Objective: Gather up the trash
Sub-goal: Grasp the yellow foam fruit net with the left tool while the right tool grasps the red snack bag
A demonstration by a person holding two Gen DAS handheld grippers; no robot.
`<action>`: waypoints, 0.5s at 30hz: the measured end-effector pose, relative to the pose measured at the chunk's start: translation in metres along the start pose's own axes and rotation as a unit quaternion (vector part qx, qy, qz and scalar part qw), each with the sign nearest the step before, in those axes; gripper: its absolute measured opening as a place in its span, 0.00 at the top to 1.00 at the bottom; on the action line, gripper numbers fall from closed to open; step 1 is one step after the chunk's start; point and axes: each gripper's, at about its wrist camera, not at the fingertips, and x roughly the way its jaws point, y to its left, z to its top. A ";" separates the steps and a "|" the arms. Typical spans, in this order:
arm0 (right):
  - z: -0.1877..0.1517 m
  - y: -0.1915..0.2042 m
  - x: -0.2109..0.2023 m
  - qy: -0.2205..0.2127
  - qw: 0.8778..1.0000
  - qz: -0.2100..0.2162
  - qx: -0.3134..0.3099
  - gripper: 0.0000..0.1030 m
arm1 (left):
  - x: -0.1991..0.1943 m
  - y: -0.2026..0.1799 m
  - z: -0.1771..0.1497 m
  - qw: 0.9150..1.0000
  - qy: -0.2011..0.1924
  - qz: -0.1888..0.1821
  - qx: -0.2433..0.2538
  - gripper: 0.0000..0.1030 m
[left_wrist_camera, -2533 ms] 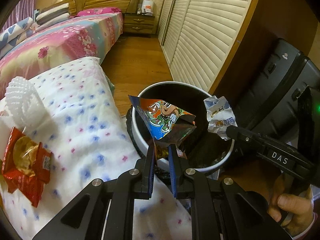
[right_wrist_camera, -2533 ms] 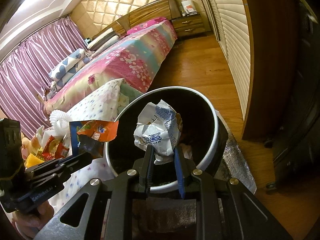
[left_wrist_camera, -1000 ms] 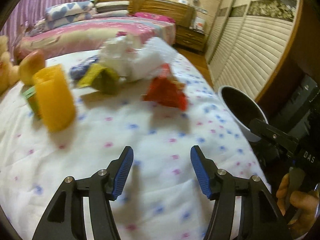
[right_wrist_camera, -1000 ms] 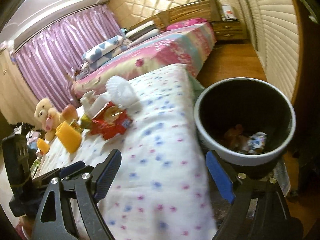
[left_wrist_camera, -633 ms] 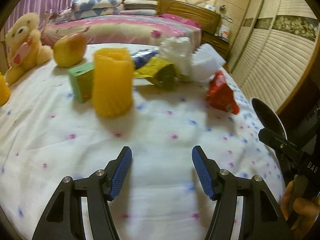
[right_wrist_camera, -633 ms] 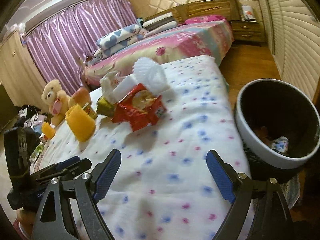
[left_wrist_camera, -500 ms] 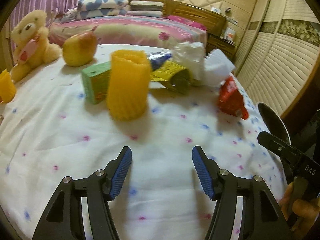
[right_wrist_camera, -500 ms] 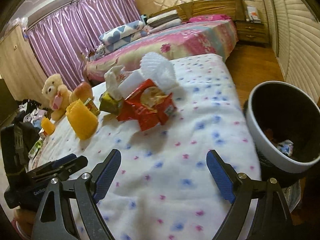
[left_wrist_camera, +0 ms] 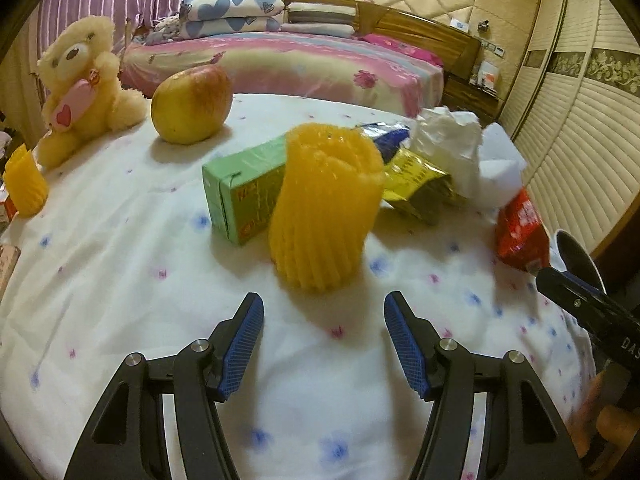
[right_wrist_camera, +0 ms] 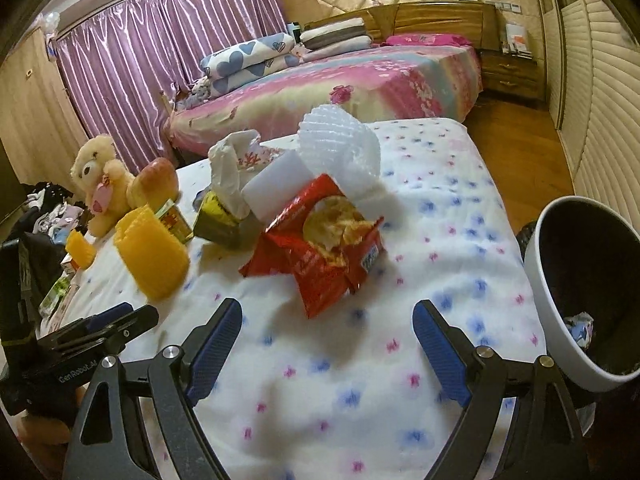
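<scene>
Both tools gape empty. We should line up our left tool on the yellow foam sleeve at twelve o'clock – squeeze gently, it crushes – and our right tool on the red snack bag, bin at three.

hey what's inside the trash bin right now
Inside the trash bin, only a crumpled blue-and-white wrapper shows near the bottom. The near wall hides most of the inside.

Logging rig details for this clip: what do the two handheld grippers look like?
Both the left gripper and the right gripper have black angular frames with silver bolts and ribbed blue fingertip pads. White lettering marks each body: "DAS" on the right, "GenRobot.AI" on the left. No cables show.
</scene>
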 end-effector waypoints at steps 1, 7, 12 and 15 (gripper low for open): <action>0.002 0.000 0.002 -0.001 1.000 -0.002 0.002 0.14 | 0.003 0.000 0.003 1.000 -0.001 0.001 -0.001 0.39; 0.007 0.003 0.006 -0.011 1.000 -0.007 0.003 0.19 | 0.015 -0.004 0.016 1.000 -0.005 0.003 0.002 0.39; 0.010 0.001 0.015 0.001 1.000 -0.009 0.005 0.46 | 0.029 -0.002 0.023 1.000 0.006 -0.004 -0.001 0.48; 0.010 -0.002 0.016 0.005 1.000 -0.004 0.011 0.75 | 0.032 0.001 0.024 1.000 0.011 -0.022 -0.007 0.71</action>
